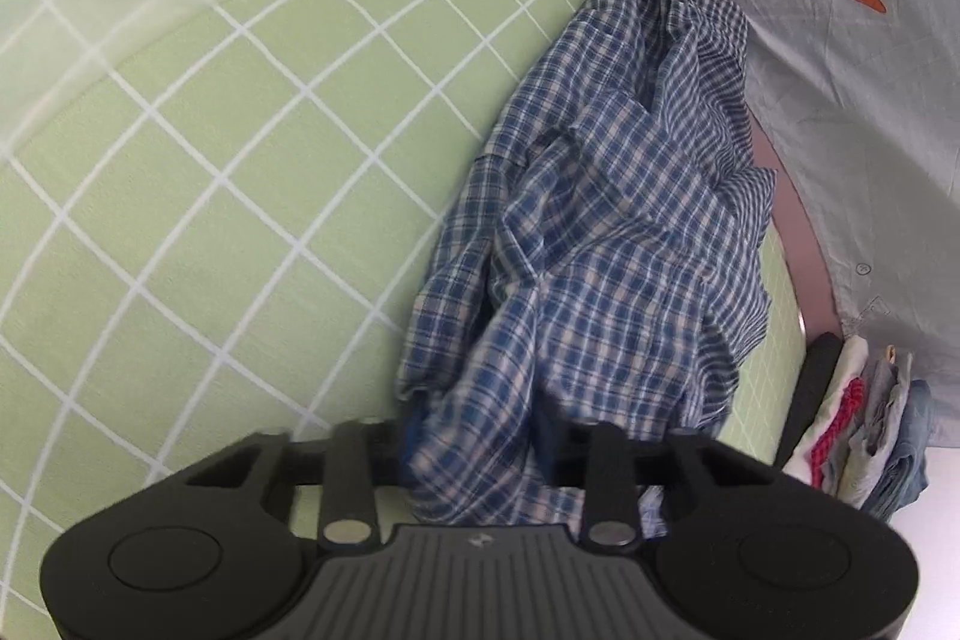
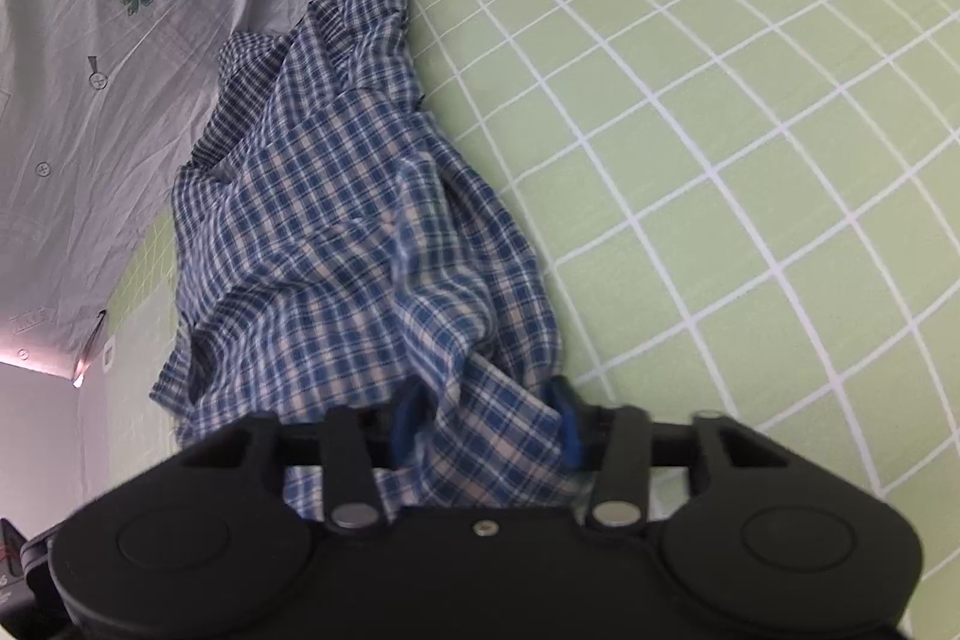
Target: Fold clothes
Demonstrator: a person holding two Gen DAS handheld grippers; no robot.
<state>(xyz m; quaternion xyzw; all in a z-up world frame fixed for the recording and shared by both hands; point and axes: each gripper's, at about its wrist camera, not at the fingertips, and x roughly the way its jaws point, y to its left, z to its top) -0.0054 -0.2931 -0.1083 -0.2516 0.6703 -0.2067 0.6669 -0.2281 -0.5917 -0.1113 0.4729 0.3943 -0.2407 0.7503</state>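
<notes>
1. The left gripper [image 1: 480, 451] has its fingers drawn in on a bunched fold of the blue plaid shirt [image 1: 600, 232]; cloth fills the whole gap between them and spills back over the gripper body.
2. The right gripper [image 2: 486, 427] is likewise clamped on the shirt [image 2: 360, 244]. Its blue finger pads [image 2: 567, 424] press against a gathered wad of fabric on both sides, and the fabric hangs down past the linkage.
3. Both tools point forward and downward along the shirt, each gripping the near end of the crumpled cloth, so the garment stretches away from the fingers in a rumpled ridge.
4. The shirt lies on the green checked sheet [image 1: 198, 196], which has white grid lines. Its far end, where the collar seems to be, reaches the sheet's edge next to the pale grey cloth with a carrot print [image 1: 852, 40].
5. In the left wrist view the open green sheet spreads to the left of the shirt, and the grey carrot cloth hangs to the shirt's right. In the right wrist view this is mirrored: the carrot cloth [image 2: 90, 58] is left of the shirt and the sheet [image 2: 720, 160] is right of it.
6. A stack of folded clothes [image 1: 864, 436] stands at the lower right of the shirt in the left wrist view, beyond the sheet's edge, beside a dark object that is too unclear to identify.
</notes>
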